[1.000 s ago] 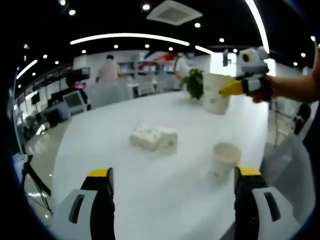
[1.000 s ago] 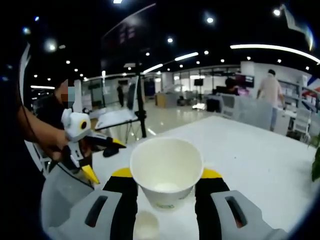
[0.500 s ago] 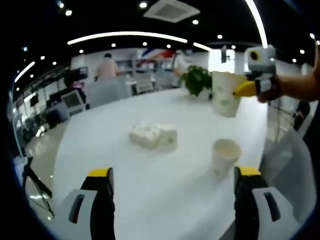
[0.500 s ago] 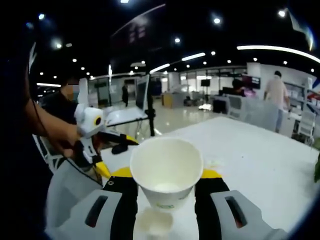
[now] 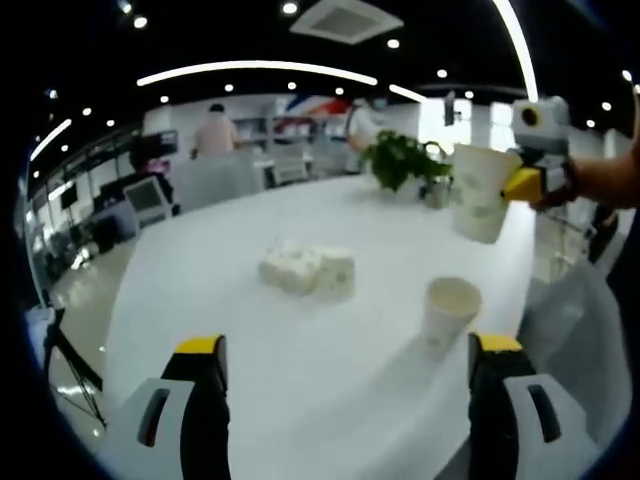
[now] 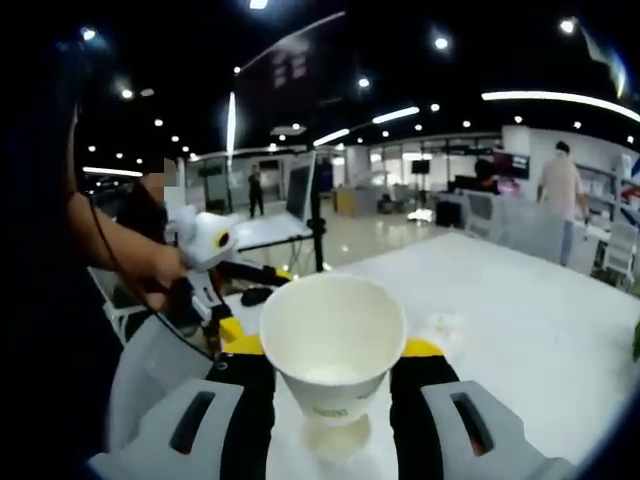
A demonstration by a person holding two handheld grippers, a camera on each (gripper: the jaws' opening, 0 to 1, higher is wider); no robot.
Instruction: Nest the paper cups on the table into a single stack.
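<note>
Now the right gripper (image 6: 332, 365) clamps a white paper cup (image 6: 333, 345) upright between its jaws.
Directly below it, at six o'clock, a second paper cup (image 6: 336, 438) stands on the white table (image 6: 520, 320). From the left gripper (image 5: 345, 400), jaws spread wide and empty, that standing cup sits at two o'clock, a crumpled white packet (image 5: 307, 270) at twelve, a potted plant (image 5: 400, 160) beyond.

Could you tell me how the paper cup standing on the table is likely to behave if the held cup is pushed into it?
The standing paper cup looks empty, thin-walled and light, so it may slide or tip on the smooth white table. Nothing braces it. Its open rim may dent if the held cup lands off-centre.
</note>
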